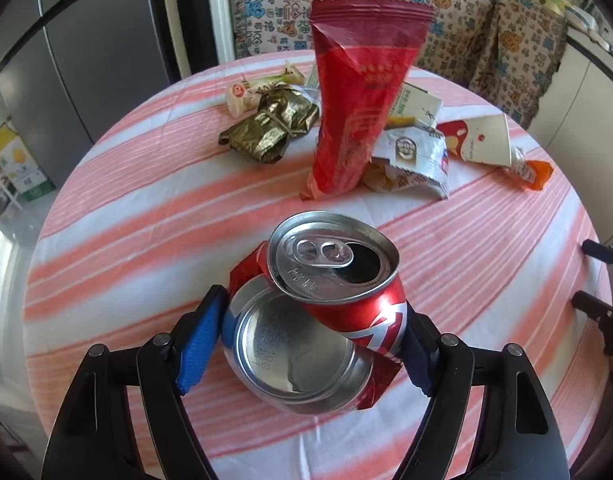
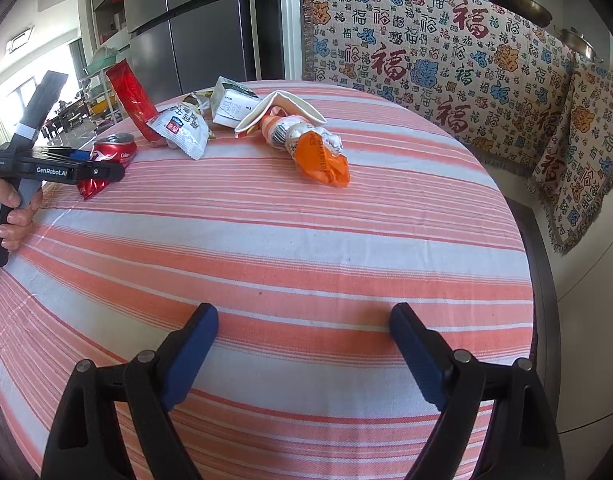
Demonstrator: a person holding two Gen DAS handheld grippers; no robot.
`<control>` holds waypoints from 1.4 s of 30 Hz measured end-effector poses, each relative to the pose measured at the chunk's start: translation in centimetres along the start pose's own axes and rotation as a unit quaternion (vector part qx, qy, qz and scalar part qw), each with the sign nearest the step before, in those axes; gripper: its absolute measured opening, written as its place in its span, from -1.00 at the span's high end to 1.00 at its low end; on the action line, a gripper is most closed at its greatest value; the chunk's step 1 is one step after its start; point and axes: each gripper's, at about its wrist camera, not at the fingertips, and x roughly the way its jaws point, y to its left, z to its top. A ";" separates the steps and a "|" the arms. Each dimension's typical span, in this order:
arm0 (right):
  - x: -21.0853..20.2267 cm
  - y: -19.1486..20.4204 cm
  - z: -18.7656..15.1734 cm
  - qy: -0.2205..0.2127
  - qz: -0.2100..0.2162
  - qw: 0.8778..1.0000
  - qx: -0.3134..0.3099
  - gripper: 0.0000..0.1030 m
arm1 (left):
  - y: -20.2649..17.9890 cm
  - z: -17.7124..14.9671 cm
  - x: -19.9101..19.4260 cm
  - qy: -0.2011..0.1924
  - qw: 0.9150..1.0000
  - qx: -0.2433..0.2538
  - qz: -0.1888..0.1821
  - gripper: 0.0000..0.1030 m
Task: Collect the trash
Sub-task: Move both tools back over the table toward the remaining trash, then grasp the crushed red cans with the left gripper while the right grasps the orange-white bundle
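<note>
**Crushed can between the left claw's pads**

At the left of the bench (image 2: 290, 240), a person's hand (image 2: 14, 208) holds the left claw (image 1: 312, 334), whose blue pads (image 1: 198, 344) sit against both sides of a crushed red soda can (image 1: 322, 312). The can is folded, so its opened top and its bare base both face the left wrist camera, and it rests on the pink-and-white striped cloth. Just beyond it stands a tall red snack bag (image 1: 354, 112), upright. To the left of that bag lies a crumpled gold foil wrapper (image 1: 272, 126); to the right lie a white printed packet (image 1: 410, 160), a small white carton (image 2: 230, 106) and, furthest right, a crumpled orange wrapper (image 2: 322, 160). The right claw (image 2: 304, 354) hovers over bare cloth at the near edge, its jaws spread wide with nothing between them, well apart from the litter. A patterned throw (image 2: 446, 56) hangs behind the bench.
</note>
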 end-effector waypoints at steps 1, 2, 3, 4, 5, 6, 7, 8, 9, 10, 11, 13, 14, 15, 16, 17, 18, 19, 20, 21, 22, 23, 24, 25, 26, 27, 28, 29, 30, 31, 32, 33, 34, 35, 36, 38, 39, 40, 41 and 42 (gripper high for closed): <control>0.0 0.0 0.0 0.000 0.000 1.000 0.000 -0.76 | -0.6 -0.8 -0.5 0.005 1.000 -0.005 0.006 -0.55; 0.0 0.0 0.0 0.000 0.000 1.000 0.000 -0.76 | -1.1 -1.6 -0.9 0.007 1.000 -0.010 0.004 -0.55; 0.0 0.0 0.0 0.000 -0.001 1.000 0.000 -0.76 | -1.7 -2.2 -1.2 0.009 1.000 -0.015 0.006 -0.55; 0.0 0.0 0.0 0.000 -0.001 1.000 0.000 -0.76 | -2.2 -3.0 -1.7 0.009 1.000 -0.021 0.013 -0.55; 0.0 0.0 -0.1 -0.001 0.000 1.000 0.001 -0.76 | -2.6 -3.7 -2.1 0.008 0.999 -0.028 0.014 -0.56; 0.0 -0.1 -0.1 -0.001 0.000 1.000 0.001 -0.76 | -3.0 -4.1 -2.4 0.004 0.999 -0.035 0.012 -0.56; 0.0 -0.2 -0.1 -0.001 0.001 1.000 0.001 -0.76 | -3.2 -4.6 -2.7 -0.001 0.999 -0.044 0.009 -0.57; 0.0 -0.2 -0.1 -0.002 0.004 1.000 0.003 -0.76 | -3.4 -4.9 -2.8 -0.007 0.999 -0.048 0.008 -0.60; 0.0 -0.3 -0.1 -0.002 0.007 1.000 0.005 -0.77 | -3.5 -5.1 -2.8 -0.010 0.999 -0.047 0.007 -0.71; 0.1 -0.4 0.1 0.002 0.014 1.000 0.006 -0.81 | -3.8 -5.2 -2.7 -0.014 0.999 -0.041 0.008 -0.76; 0.3 -0.5 0.4 0.010 0.018 1.000 0.006 -0.82 | -4.0 -5.4 -2.6 -0.015 0.999 -0.034 0.013 -0.85; 0.9 -0.6 1.5 0.035 0.020 0.999 0.005 -0.81 | -4.6 -5.7 -2.5 -0.019 0.999 -0.017 0.027 -0.94; 1.3 -0.7 2.3 0.047 0.025 0.999 0.009 -0.81 | -4.4 -5.7 -2.5 -0.020 0.999 -0.021 0.024 -0.97; 1.7 -0.8 3.2 0.051 0.030 0.998 0.015 -0.81 | -4.1 -5.7 -2.5 -0.022 0.999 -0.024 0.022 -0.98; 2.0 -0.8 4.1 0.051 0.032 0.998 0.015 -0.81 | -3.9 -5.6 -2.4 -0.023 0.999 -0.026 0.023 -0.99; 2.5 -0.8 5.2 0.055 0.026 0.998 0.008 -0.81 | -3.9 -5.6 -2.4 -0.025 0.999 -0.026 0.023 -0.99; 3.2 -0.7 6.3 0.062 0.020 0.998 -0.001 -0.81 | -3.9 -5.6 -2.3 -0.026 0.999 -0.026 0.024 -0.99; 3.9 -0.7 7.3 0.065 0.010 0.998 -0.010 -0.81 | -4.0 -5.6 -2.2 -0.026 0.999 -0.026 0.025 -0.99; 4.4 -0.7 8.3 0.065 0.000 0.998 -0.018 -0.81 | -4.0 -5.6 -2.2 -0.027 0.999 -0.027 0.024 -0.99; 4.8 -0.8 9.2 0.063 -0.009 0.998 -0.023 -0.81 | -3.9 -5.5 -2.2 -0.027 0.999 -0.026 0.023 -0.99; 5.2 -0.9 9.9 0.059 -0.013 0.998 -0.027 -0.81 | -3.8 -5.5 -2.2 -0.026 0.999 -0.026 0.021 -0.99; 5.6 -0.8 10.6 0.054 -0.013 0.998 -0.032 -0.78 | -3.8 -5.5 -2.2 -0.027 0.999 -0.026 0.021 -0.99; 6.0 -0.8 11.2 0.052 -0.012 0.998 -0.035 -0.77 | -3.7 -5.5 -2.2 -0.027 0.999 -0.026 0.020 -0.99; 6.4 -0.8 11.5 0.052 -0.006 0.998 -0.035 -0.67 | -3.7 -5.5 -2.2 -0.027 0.999 -0.026 0.019 -0.99; 6.8 -0.8 11.6 0.057 0.004 0.998 -0.032 -0.21 | -3.7 -5.5 -2.2 -0.027 0.999 -0.027 0.018 -0.99; 7.0 -0.5 11.4 0.064 0.009 0.998 -0.027 0.17 | -3.7 -5.5 -2.2 -0.027 0.999 -0.027 0.018 -0.99; 6.9 -0.4 11.1 0.064 0.008 0.998 -0.022 0.28 | -3.7 -5.5 -2.2 -0.027 0.999 -0.026 0.018 -0.99; 6.4 -0.2 10.7 0.057 0.009 0.998 -0.018 0.28 | -3.7 -5.5 -2.2 -0.027 0.999 -0.026 0.018 -0.99; 5.9 -0.1 10.2 0.058 0.012 0.998 -0.015 0.28 | -3.7 -5.5 -2.2 -0.027 0.999 -0.026 0.018 -0.99; 5.3 0.1 9.5 0.062 0.010 0.998 -0.012 0.28 | -3.7 -5.5 -2.2 -0.027 0.999 -0.026 0.018 -0.99; 4.5 0.3 8.7 0.068 0.005 0.998 -0.006 0.28 | -3.8 -5.5 -2.2 -0.027 0.999 -0.025 0.018 -0.99; 3.7 0.5 7.8 0.075 0.000 0.997 0.003 0.28 | -3.8 -5.5 -2.2 -0.026 0.999 -0.025 0.019 -0.99; 2.7 0.8 6.8 0.084 -0.007 0.996 0.013 0.27 | -3.8 -5.5 -2.2 -0.026 0.999 -0.025 0.019 -0.99; 1.9 1.1 5.9 0.091 -0.012 0.996 0.022 0.23 | -3.8 -5.6 -2.2 -0.026 0.999 -0.025 0.020 -0.99; 1.1 1.6 5.1 0.097 -0.011 0.995 0.027 0.23 | -3.8 -5.6 -2.2 -0.026 0.999 -0.025 0.021 -0.99; -0.3 2.5 4.0 0.106 0.025 0.993 0.041 0.09 | -3.8 -5.7 -2.3 -0.026 0.999 -0.026 0.021 -0.99; -0.9 2.7 3.6 0.110 0.048 0.991 0.054 -0.08 | -3.8 -5.8 -2.4 -0.025 0.999 -0.026 0.020 -0.98; -1.4 2.8 3.4 0.116 0.070 0.988 0.067 -0.33 | -3.8 -6.0 -2.6 -0.024 0.999 -0.025 0.016 -0.98; -1.9 2.8 3.2 0.122 0.090 0.985 0.077 -0.36 | -3.7 -6.2 -2.7 -0.024 0.999 -0.023 0.011 -0.98; -2.2 2.8 3.1 0.127 0.105 0.983 0.081 -0.36 | -3.5 -6.5 -3.0 -0.023 1.000 -0.018 0.008 -0.98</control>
